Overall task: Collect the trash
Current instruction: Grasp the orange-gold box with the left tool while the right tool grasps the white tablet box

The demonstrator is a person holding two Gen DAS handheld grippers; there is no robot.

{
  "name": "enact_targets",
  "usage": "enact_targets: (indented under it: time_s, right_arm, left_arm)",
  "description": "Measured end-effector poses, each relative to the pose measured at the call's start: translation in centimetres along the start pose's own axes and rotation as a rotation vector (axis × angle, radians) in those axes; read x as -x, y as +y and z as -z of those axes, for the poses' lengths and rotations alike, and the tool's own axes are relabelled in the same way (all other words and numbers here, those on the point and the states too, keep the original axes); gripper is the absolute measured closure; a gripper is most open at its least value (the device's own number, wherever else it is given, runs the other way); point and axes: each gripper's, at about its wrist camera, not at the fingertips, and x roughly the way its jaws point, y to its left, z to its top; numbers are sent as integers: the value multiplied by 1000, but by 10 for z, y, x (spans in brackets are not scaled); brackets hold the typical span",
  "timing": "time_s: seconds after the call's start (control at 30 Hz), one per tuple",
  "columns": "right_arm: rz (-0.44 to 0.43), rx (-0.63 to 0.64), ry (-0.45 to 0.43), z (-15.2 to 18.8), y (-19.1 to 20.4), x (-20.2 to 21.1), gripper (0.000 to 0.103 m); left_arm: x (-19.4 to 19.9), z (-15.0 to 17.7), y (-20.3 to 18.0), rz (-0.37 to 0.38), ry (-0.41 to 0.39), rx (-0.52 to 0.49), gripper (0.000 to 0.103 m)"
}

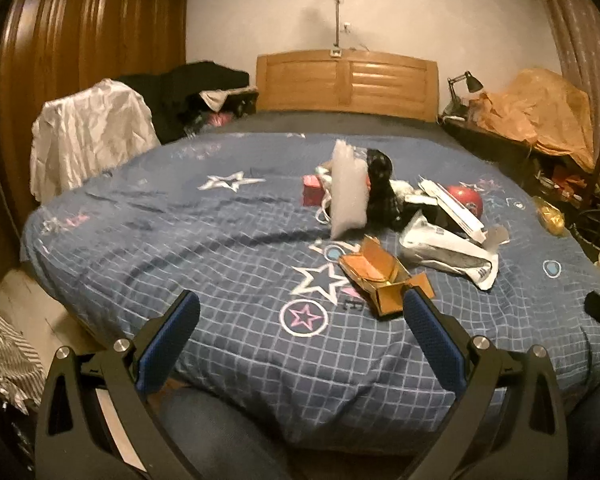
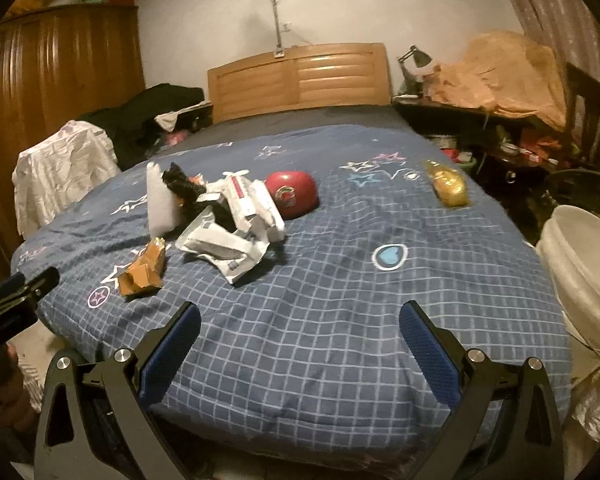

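Left gripper (image 1: pixel 300 320) and right gripper (image 2: pixel 300 328): jaws spread wide, holding nothing.

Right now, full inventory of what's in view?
bed: 1, blue checked star cover
brown carton: 1, flattened, nearest the bed's foot
white paper wrapper: 1, crumpled, mid-bed
white box: 1, open, mid-bed
clear air pillow: 1, upright
black bag: 1, behind it
red pack: 1, round
gold wrapper: 1, right edge
white bucket: 1, beside the bed
left gripper: open, empty
right gripper: open, empty
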Motion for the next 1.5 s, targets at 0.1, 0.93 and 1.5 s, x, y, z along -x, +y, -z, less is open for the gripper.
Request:
enact_targets:
  time_s: [0.1,0.93,1.5]
  right_arm:
    - [7,2,19,2,0,-9,4]
    - [-86,-65,63,-8,-34,-67,10]
    - [-426,20,374,-127,5,-251,13]
  left_arm:
    - [-11,-8,-8,80,47,12,5]
    - [-102,-17,-41,130,293,112,55]
    - [-88,-24,-34,135,242,61,54]
